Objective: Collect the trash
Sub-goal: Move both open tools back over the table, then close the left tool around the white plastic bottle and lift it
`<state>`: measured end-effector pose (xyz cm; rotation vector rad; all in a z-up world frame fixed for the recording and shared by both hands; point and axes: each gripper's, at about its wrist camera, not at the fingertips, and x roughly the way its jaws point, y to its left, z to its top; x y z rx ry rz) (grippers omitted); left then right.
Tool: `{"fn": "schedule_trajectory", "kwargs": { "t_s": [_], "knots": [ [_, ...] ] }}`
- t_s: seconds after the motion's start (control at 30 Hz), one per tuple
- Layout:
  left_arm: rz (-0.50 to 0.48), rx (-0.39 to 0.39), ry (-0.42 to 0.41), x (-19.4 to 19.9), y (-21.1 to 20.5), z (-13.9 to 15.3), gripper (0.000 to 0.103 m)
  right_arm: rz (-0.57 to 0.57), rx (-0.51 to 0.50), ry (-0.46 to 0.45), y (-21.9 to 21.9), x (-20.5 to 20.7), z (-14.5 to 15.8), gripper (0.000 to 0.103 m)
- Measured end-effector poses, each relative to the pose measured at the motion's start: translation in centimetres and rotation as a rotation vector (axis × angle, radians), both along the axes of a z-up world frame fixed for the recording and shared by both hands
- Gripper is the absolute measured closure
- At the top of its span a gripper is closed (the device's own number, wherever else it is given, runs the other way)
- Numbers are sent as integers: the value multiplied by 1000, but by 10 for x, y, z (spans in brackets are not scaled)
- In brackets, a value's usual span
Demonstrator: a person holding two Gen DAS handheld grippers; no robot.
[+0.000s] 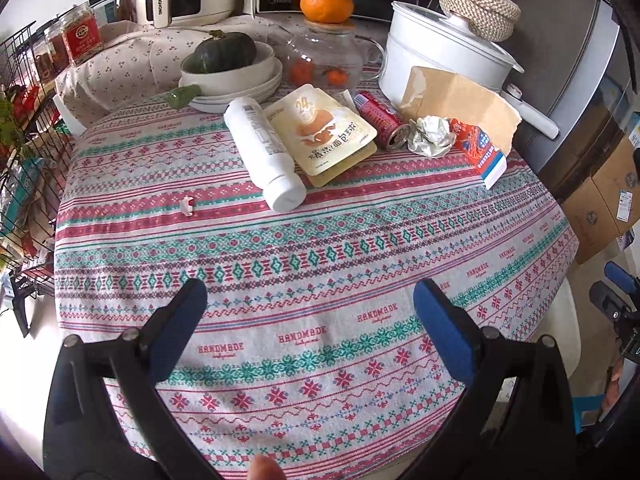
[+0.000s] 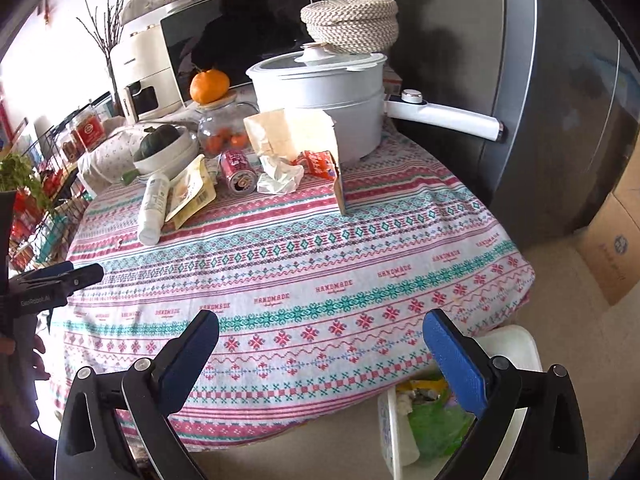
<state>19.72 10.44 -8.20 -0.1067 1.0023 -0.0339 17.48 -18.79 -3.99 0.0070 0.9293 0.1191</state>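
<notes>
We hold both grippers wide apart and empty above the woven tablecloth [image 1: 320,248], whose red, teal and white cross-stitch bands carry the repeated word "HANDMADE". The left gripper [image 1: 310,296] and right gripper [image 2: 320,326] each show blue textured pads on black arms, with nothing between them. The trash lies in a row at the table's far side: a smooth white plastic bottle [image 1: 262,152] on its side, touching a flat cream snack pouch [image 1: 324,132] printed with "24" and a bun picture, then a red drink can [image 1: 382,120], a crumpled paper wad [image 1: 430,136], a red-and-white carton [image 1: 478,148] and a torn brown paper bag [image 1: 460,104]. Beside the table on the floor stands a white bin [image 2: 516,344] with green wrappers inside. Behind, an appliance reads "Midea" [image 1: 276,0].
</notes>
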Motion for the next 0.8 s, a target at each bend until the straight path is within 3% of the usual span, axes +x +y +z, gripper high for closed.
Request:
{"fn": "schedule_trajectory", "kwargs": {
  "t_s": [0.3,0.5,0.6,0.67,0.8],
  "knots": [
    [63,56,72,55,33,-29,1,40,-28,27,17,22,-16,0],
    [124,0,85,116,39,-39,1,37,-38,41,19,31,-24,0],
    [169,-18,103,145,45,-48,8,36,-51,46,18,32,-27,0],
    [198,-31,123,159,50,-57,19,35,-64,47,16,31,-28,0],
    [219,-96,169,173,57,-77,22,38,-65,54,11,29,-27,0]
  ]
}}
